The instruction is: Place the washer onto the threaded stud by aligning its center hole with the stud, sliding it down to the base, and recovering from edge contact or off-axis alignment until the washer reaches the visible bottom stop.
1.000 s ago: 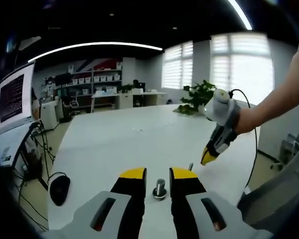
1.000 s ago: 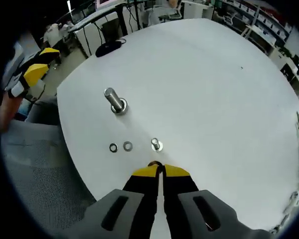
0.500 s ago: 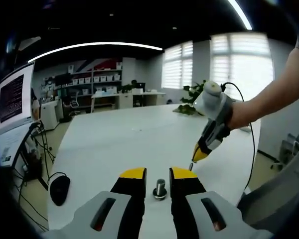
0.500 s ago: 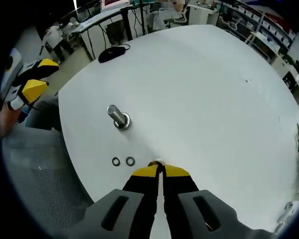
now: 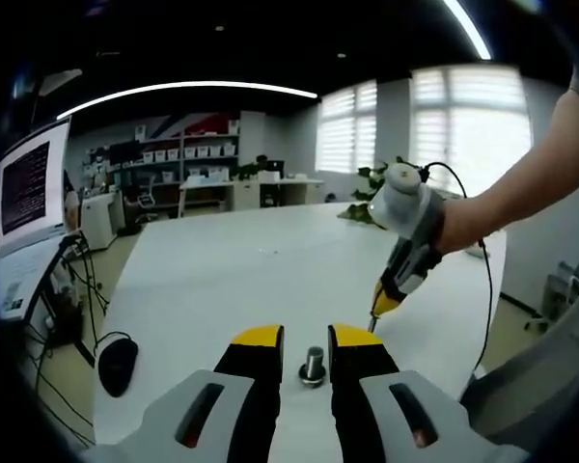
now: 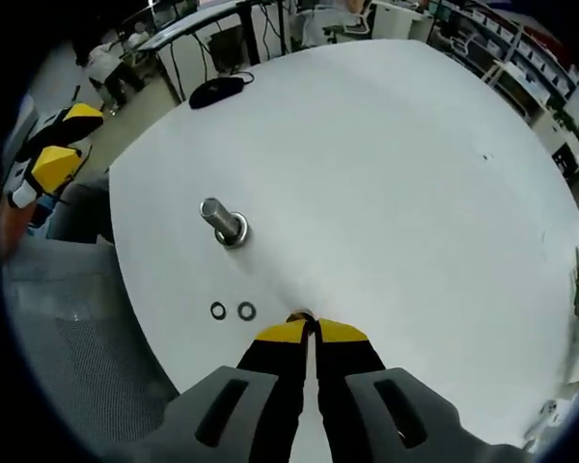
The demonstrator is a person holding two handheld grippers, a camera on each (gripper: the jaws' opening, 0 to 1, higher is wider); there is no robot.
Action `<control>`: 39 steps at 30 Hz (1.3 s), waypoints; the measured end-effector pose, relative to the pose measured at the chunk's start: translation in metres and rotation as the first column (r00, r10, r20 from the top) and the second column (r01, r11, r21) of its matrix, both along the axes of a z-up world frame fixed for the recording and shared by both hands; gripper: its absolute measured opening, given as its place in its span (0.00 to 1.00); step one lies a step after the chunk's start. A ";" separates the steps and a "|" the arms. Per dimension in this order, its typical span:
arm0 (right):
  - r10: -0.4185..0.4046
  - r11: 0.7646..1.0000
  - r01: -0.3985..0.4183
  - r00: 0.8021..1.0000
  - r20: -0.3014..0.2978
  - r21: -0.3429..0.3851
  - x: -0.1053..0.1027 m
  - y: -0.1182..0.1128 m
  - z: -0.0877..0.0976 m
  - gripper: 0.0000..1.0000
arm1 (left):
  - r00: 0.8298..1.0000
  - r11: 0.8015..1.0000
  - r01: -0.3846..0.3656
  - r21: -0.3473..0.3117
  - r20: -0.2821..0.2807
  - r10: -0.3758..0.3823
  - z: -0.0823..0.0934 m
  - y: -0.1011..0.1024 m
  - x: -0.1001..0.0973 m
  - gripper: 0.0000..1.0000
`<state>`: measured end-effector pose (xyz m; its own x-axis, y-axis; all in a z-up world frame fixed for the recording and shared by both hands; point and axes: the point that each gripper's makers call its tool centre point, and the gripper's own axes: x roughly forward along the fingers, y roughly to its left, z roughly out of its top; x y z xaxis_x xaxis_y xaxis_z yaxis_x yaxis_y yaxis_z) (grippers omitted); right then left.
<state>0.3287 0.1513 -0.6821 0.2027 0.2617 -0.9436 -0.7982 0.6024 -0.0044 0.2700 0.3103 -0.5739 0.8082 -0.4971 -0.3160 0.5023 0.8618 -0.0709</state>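
R hand-held gripper (image 6: 303,329) closed on small metal part; threaded stud (image 6: 222,221) upright, L hand-held gripper (image 5: 306,336) open.

On the table (image 6: 415,193), two washers (image 6: 232,311) lie side by side near the stud (image 6: 222,222).

Table (image 6: 396,193): plain white, no pattern, ahead of my right gripper (image 6: 314,332). Right gripper: black jaws, yellow tips, grey housing behind. Left gripper (image 5: 306,339): same black-and-yellow scheme, orange slots in the grey housing. Threaded stud (image 6: 220,220), ahead-left of my right jaws: bright silver metal. Two washers (image 6: 232,311) just left of my right tips: silver rings, dark centres. Mouse (image 6: 218,90) at the far table edge: black. Chair (image 6: 87,338) to the left of my right gripper: grey mesh.
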 end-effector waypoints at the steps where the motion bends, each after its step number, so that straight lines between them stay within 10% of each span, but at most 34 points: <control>1: 0.001 1.000 -0.001 1.000 -0.001 -0.002 0.000 0.000 0.000 0.04 | 1.000 1.000 0.000 0.001 0.000 0.000 0.000 0.000 0.000 0.16; 39: 0.047 0.999 -0.047 0.999 0.022 -0.022 0.000 0.002 0.003 0.07 | 1.000 1.000 -0.008 0.006 -0.005 0.008 0.000 0.003 -0.001 0.16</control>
<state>0.3291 0.1529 -0.6792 0.2117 0.2507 -0.9446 -0.8252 0.5637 -0.0354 0.2692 0.3136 -0.5740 0.8105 -0.4889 -0.3226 0.4952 0.8661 -0.0683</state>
